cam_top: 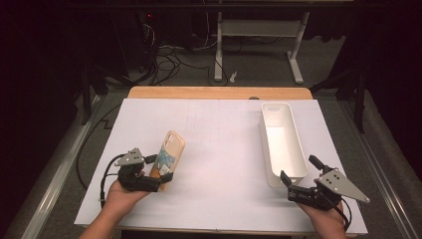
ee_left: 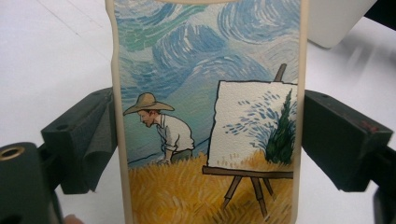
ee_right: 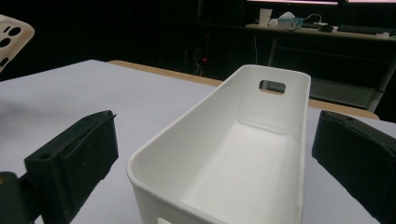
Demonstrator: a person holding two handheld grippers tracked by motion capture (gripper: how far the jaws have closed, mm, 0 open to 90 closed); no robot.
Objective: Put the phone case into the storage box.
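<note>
A phone case (cam_top: 170, 149) printed with a painter at an easel in a wheat field (ee_left: 210, 116) is tilted up off the white table sheet (cam_top: 224, 164) at the left. My left gripper (cam_top: 160, 168) is shut on its lower end, one jaw pressed against each long edge (ee_left: 208, 144). A long white plastic bin (cam_top: 265, 137) lies empty at the right, reaching away from me. My right gripper (cam_top: 298, 170) is open at the bin's near end, a jaw on either side of the rim (ee_right: 215, 158), and holds nothing. The case's top corner (ee_right: 11, 32) shows at the far left of the right gripper view.
The sheet covers a wooden tabletop whose far edge (cam_top: 219, 92) shows beyond it. Bare sheet lies between the case and the bin. Behind the table are a white desk frame (cam_top: 259, 45) and cables on the floor (cam_top: 164, 62); the room is dark.
</note>
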